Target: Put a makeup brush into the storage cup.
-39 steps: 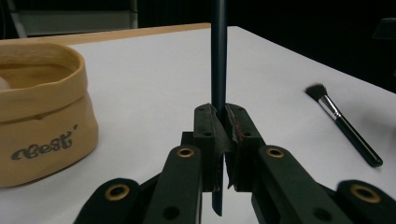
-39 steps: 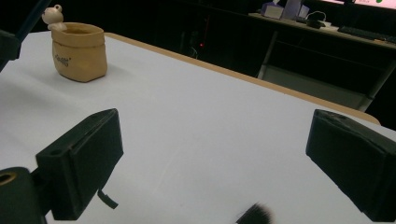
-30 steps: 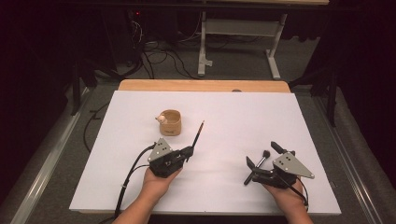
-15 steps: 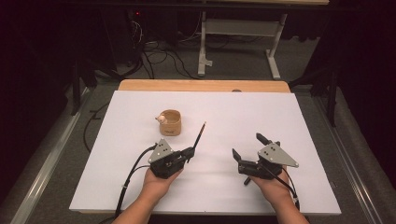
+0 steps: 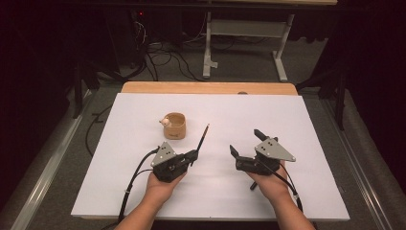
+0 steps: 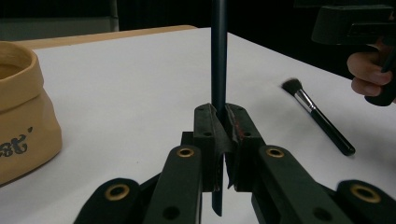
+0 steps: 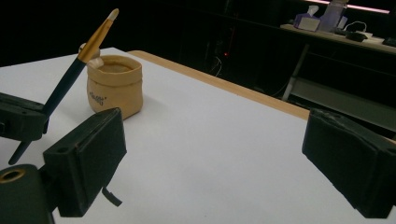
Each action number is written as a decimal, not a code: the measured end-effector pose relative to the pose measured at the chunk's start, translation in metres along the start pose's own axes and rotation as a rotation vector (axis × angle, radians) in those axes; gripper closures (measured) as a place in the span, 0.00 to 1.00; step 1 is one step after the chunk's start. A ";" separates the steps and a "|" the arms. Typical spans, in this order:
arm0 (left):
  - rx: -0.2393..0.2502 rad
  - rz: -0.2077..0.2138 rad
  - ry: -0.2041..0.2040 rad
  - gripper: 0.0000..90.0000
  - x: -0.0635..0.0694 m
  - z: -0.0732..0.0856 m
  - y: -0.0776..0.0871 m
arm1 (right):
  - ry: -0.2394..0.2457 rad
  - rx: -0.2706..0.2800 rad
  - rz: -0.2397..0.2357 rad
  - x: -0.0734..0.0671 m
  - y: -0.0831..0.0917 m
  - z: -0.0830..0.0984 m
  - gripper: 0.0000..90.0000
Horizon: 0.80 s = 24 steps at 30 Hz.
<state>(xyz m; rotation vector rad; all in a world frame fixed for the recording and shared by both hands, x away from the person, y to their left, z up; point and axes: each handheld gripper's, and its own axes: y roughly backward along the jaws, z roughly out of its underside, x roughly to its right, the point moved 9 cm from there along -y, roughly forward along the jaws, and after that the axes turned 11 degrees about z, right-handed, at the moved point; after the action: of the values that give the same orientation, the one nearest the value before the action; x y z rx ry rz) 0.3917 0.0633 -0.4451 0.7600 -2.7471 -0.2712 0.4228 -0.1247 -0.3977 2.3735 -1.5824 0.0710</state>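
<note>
Brush handle clamped tight: the left gripper (image 5: 193, 156) has its 2 jaws closed on the dark shaft of a slim makeup brush (image 5: 203, 137), the pads pressing it from both sides near its lower end. In the high view the brush slants away from the gripper toward 1 o'clock, its pale tip lifted off the white table (image 5: 287, 115). In the left gripper view the shaft (image 6: 218, 56) rises straight up out of the pinch, a short stub of it poking out below the pads. In the right gripper view the gold ferrule and light tip (image 7: 100, 30) show in front of the pouch.

That tan pouch (image 5: 174, 125), an open soft container with lettering on its side, stands at 11 o'clock from the left gripper, near it but apart. A small white object sits at its rim on the far left side.

Opposite, the right gripper (image 5: 246, 148) is held above the table at 3 o'clock from the left one, well apart, jaws spread wide with nothing between them; its own view shows the 2 black pads (image 7: 88, 158) far apart over bare table.

A second, thicker brush (image 6: 317, 116) with a dark bristle head and black handle lies flat on the table beneath the right hand.
</note>
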 end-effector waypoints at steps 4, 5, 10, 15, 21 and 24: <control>0.006 0.005 0.000 0.93 0.000 -0.001 0.001 | -0.007 -0.003 0.003 -0.002 -0.005 -0.004 0.09; 0.004 0.005 -0.003 0.93 0.000 -0.001 0.001 | 0.002 0.001 0.001 -0.003 -0.006 -0.006 0.09; 0.005 0.005 0.000 0.93 0.000 -0.001 0.001 | 0.003 0.001 0.006 -0.006 -0.011 -0.011 0.10; 0.009 0.008 -0.004 0.93 0.001 -0.002 0.002 | 0.012 0.011 0.006 -0.009 -0.015 -0.014 0.10; 0.004 0.015 -0.006 0.93 0.002 -0.001 0.001 | 0.012 -0.011 0.011 -0.010 -0.017 -0.009 0.11; 0.007 0.013 -0.007 0.93 0.002 -0.001 0.000 | 0.012 -0.024 0.007 -0.012 -0.017 -0.004 0.11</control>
<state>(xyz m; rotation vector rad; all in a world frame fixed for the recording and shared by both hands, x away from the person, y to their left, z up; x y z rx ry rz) 0.3901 0.0623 -0.4437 0.7442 -2.7595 -0.2624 0.4342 -0.1072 -0.3997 2.3453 -1.5777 0.0677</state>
